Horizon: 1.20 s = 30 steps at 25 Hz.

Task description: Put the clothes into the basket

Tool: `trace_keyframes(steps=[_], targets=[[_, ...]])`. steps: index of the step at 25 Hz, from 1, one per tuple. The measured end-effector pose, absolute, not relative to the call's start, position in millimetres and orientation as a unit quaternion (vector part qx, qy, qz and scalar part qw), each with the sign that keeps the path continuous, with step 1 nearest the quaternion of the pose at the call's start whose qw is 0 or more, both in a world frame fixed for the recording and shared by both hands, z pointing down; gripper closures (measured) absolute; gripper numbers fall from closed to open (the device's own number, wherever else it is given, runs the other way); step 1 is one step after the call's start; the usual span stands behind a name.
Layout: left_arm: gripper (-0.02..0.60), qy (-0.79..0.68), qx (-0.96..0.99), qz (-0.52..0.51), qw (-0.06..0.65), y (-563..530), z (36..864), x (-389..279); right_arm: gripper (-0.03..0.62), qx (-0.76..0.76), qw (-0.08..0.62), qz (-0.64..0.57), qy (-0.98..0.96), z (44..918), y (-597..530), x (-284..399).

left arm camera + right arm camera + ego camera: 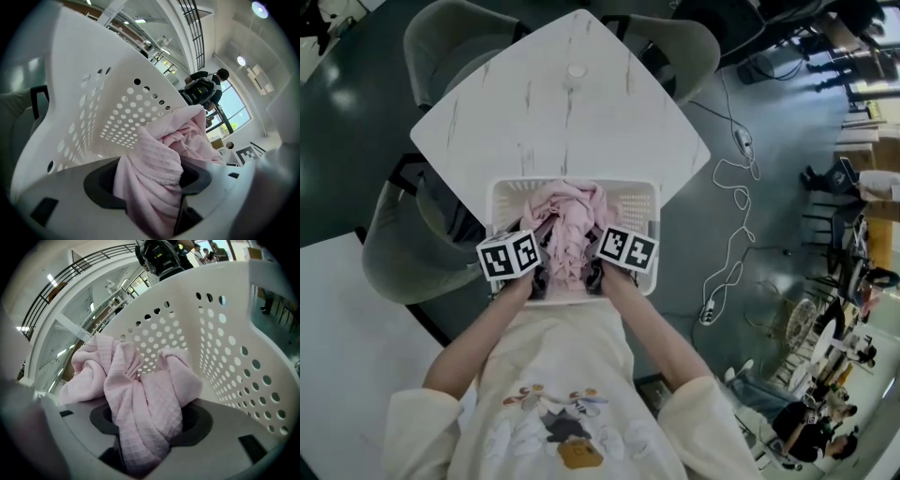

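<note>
A white perforated basket [633, 199] stands on the near corner of the marble table [581, 122]. A pink waffle-weave cloth [569, 225] lies bunched inside it and hangs over its near rim. My left gripper [539, 277] and right gripper [594, 275] sit side by side at that rim, each shut on a fold of the cloth. In the left gripper view the cloth [157, 161] fills the left gripper [150, 192], with the basket wall [103, 103] behind. In the right gripper view a thick twist of cloth [140, 394] passes through the right gripper [145, 430], beside the basket wall [234, 352].
Grey chairs [455, 37] [403, 248] [680, 42] ring the table. A small round object [576, 70] sits at its far side. A white tabletop [342, 337] lies at the left. Cables [733, 220] trail over the dark floor at the right. People sit at the lower right.
</note>
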<state>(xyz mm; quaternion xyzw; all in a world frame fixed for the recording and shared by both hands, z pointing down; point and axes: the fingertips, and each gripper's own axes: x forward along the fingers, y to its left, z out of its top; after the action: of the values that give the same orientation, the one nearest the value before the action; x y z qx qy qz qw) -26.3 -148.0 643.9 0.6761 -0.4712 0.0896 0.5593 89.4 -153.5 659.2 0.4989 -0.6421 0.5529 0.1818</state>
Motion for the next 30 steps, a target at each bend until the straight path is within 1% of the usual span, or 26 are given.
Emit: trace_keyframes(steps=[6,12,19,30], targets=[[0.281,-0.481,0.667,0.122,0.556,-144,660,-27,0.352,0.493,0.216,0.535,-0.652,676,-153,90],[0.282,-0.491,0.667,0.173,0.534,-144,675,-23,0.352,0.493,0.245,0.506,-0.664,689,-157,97],[0.284,-0.504,0.670,0.273,0.471,-145,694,-25,0.350,0.499,0.282,0.474,-0.668,708,-158,100],[0.284,-0.509,0.656,0.322,0.455,-156,723,-17,0.335,0.495,0.311,0.474,-0.659,739,-165,110]])
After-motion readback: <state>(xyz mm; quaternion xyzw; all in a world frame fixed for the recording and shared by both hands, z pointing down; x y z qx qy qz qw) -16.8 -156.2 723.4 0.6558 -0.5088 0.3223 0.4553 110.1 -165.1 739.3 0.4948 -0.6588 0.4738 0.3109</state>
